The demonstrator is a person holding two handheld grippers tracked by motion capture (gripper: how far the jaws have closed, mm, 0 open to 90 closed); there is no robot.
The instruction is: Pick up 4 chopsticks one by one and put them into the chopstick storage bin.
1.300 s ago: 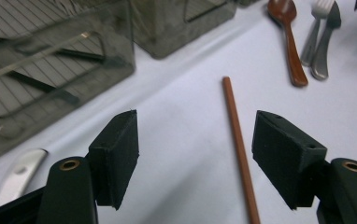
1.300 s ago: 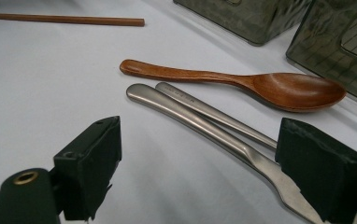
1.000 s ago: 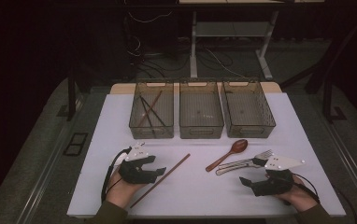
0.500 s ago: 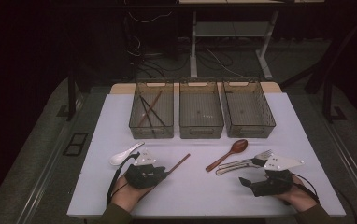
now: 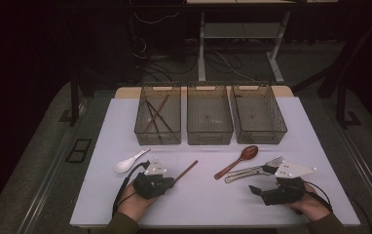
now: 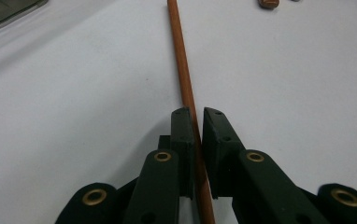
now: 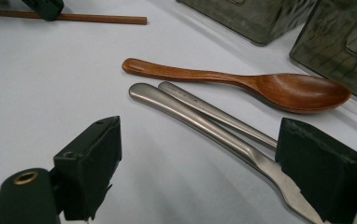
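While right fingers [image 7: 200, 163] gape, left fingers [image 6: 183, 135] pinch the chopstick [image 6: 182, 70].

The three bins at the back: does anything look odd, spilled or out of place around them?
Nothing spilled or damaged. Only the left bin holds anything: chopsticks lying crossed. One chopstick lies on the table between the left gripper's jaws.

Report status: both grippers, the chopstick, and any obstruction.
Left gripper shut on chopstick, flat on table. Right gripper open over metal cutlery. Nothing blocking.
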